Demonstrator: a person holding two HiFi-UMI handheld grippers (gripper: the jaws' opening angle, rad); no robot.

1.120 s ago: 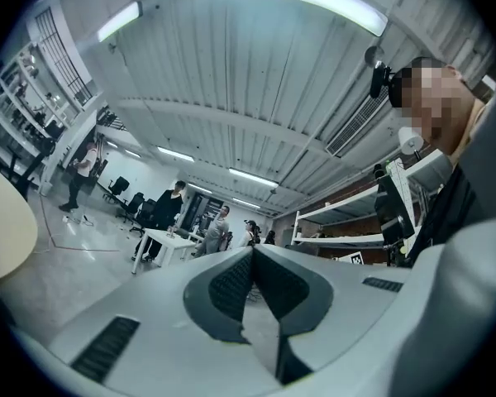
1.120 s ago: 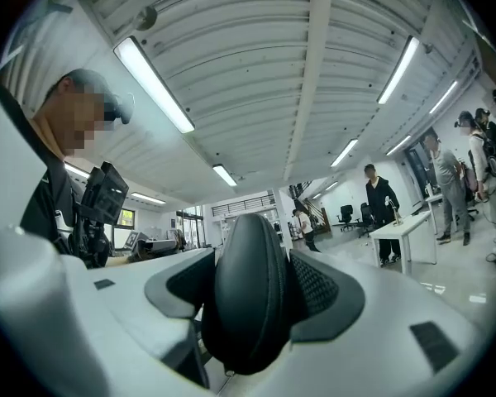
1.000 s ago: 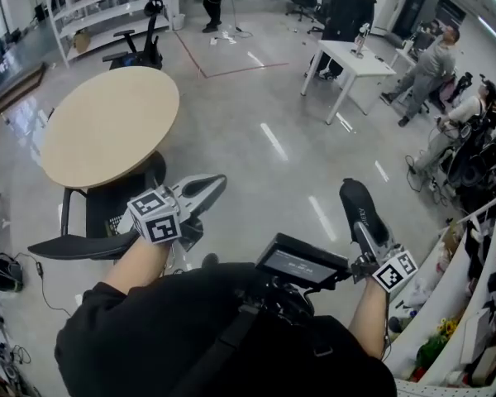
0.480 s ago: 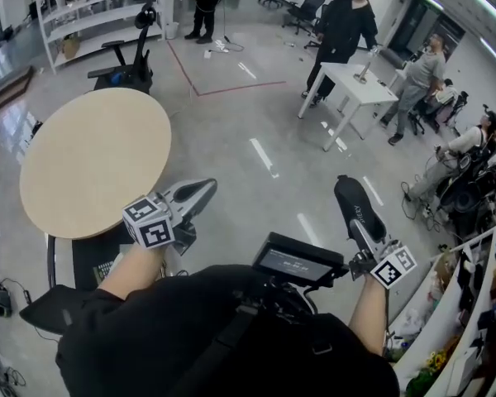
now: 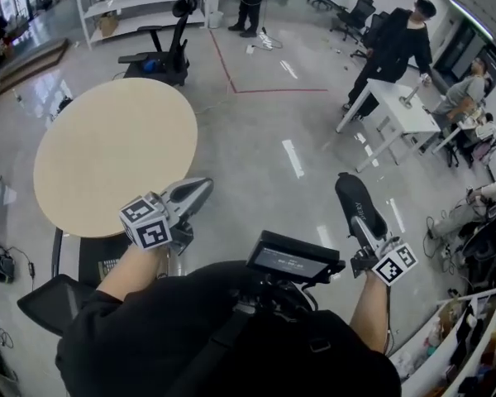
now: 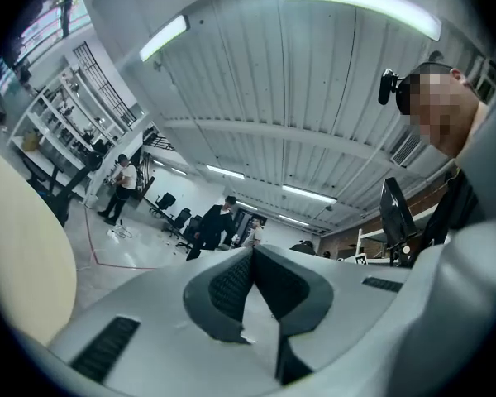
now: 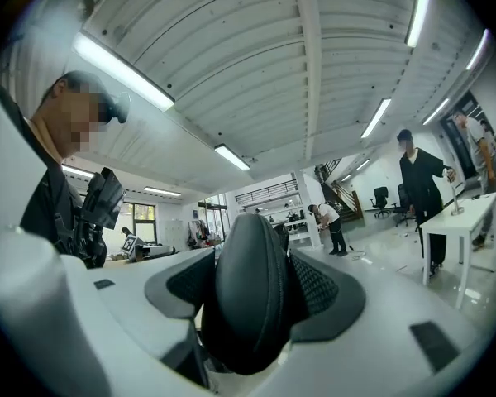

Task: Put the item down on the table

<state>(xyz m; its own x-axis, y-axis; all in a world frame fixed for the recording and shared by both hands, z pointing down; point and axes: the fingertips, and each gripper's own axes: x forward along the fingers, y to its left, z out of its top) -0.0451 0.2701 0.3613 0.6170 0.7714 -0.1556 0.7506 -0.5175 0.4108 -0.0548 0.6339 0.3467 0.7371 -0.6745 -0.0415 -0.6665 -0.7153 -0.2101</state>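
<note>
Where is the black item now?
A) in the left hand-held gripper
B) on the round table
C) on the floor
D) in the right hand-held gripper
D: the right hand-held gripper clamps the black item between its jaws, up in the air.

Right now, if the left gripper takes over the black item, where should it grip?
Probably the free far end of the black item, coming in from the left: the right gripper clamps the near end, leaving that elongated tip sticking out clear.
</note>
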